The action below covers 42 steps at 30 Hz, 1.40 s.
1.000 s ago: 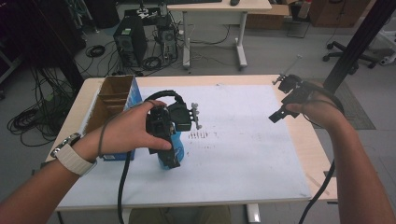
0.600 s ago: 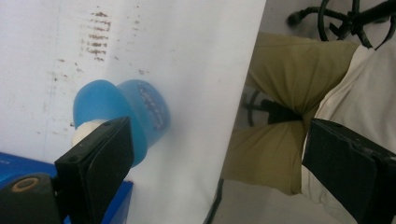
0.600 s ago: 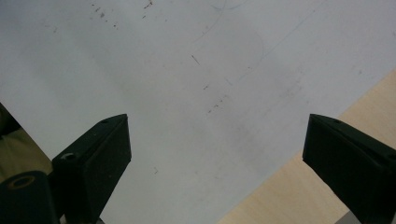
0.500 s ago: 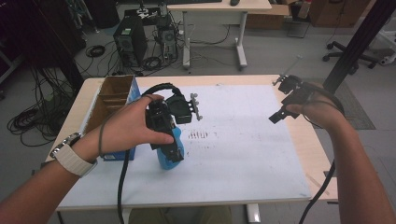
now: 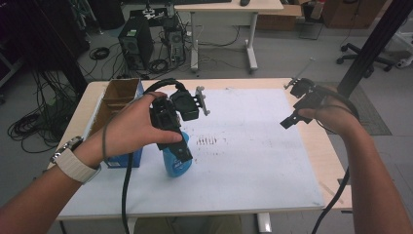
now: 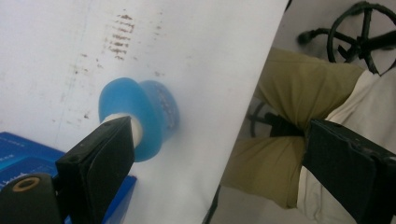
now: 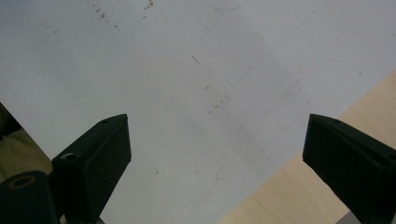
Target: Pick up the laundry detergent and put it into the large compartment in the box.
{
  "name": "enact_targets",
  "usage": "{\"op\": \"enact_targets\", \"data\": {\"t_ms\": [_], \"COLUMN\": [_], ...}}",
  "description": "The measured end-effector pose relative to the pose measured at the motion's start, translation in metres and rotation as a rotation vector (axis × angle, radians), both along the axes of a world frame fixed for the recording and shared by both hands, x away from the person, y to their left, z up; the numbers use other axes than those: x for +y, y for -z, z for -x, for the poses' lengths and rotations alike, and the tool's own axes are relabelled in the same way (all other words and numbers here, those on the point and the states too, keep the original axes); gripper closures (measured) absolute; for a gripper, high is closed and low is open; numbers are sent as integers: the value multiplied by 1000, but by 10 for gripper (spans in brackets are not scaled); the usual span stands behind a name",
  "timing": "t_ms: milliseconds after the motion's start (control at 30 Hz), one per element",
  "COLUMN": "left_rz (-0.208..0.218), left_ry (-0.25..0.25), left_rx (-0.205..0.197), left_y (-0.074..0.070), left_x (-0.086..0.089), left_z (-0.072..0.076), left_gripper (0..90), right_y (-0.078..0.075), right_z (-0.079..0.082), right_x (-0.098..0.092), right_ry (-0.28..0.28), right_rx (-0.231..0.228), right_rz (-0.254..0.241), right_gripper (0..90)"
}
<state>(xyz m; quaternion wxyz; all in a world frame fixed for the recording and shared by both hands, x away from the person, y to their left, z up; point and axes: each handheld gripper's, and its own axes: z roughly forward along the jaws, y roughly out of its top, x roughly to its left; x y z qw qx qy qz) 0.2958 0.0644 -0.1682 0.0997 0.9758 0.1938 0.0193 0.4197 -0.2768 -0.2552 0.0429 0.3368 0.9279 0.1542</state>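
Two grippers are shown above a table (image 5: 292,195) covered with a white sheet. The left gripper (image 6: 212,154) is held directly over a blue bottle (image 5: 176,163), which stands upright near the left front part of the sheet, just beside a blue box (image 5: 122,160) and a cardboard box (image 5: 117,95). In the left gripper view the bottle (image 6: 140,116) is seen from above, its long axis running roughly along the line of sight — cap end toward the camera, base on the sheet. The jaws are spread wide and nothing is pinched; the bottle lies close against one jaw, while the other jaw stands well clear of it, out past the table edge, over the person's trouser leg (image 6: 289,121). The bottle is therefore off centre in the gap, toward one jaw, and this offset is judged to be the relation on which a closing move depends: the gripper would need to be shifted sideways until the neck sits midway before the jaws are brought together.

The right gripper (image 7: 215,154) is held well apart from the bottle, over the far right part of the sheet near the bare wooden edge; its jaws are likewise spread, with nothing between them. In the high view the left hand (image 5: 131,131) is by far the nearer to the bottle, and the right hand (image 5: 331,114) is raised at the table's right side.
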Motion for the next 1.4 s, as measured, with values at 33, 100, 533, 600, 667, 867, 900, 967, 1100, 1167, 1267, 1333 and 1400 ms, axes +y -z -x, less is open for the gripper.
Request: {"op": "enact_targets", "data": {"t_ms": [33,100,533,600,667,867,900,967,1100,1167,1267,1333,1400], "left_rz": [0,6,18,17,18,18,17,13,6,-1,-4,-6,-4], "left_ry": [0,-20,-119,-130,-141,-175,-178,-188,-203,-218,-229,-236,-251], "left_rx": [0,-3,-17,-15,-16,-20,-19,-20,-18,-18,-15,-11,-5], "left_y": [0,-1,-8,-9,-9,-10,-10,-9,-8,-7,-5,-4,-2], "left_x": [0,1,8,8,9,12,13,13,14,15,16,17,19], "left_z": [0,-2,-10,-11,-12,-16,-16,-17,-19,-21,-23,-24,-27], "left_gripper": [94,94,93,94,94,94,94,94,94,94,94,94,94], "right_y": [0,0,0,0,0,-1,-1,-1,0,1,1,1,1], "right_z": [0,0,-1,-1,-1,-1,-1,-1,-1,-1,-1,-1,-1], "right_x": [0,0,2,2,2,2,2,2,2,2,3,3,3], "right_ry": [0,1,-2,-4,-3,-3,-3,-5,-4,-5,-6,-6,-6], "right_rx": [0,0,0,-1,2,-2,-2,-2,0,1,2,2,2], "right_rz": [0,2,1,1,2,1,-1,0,0,0,0,0,1], "right_gripper": [80,80,80,80,80,80,80,80,80,80,80,80,80]}}
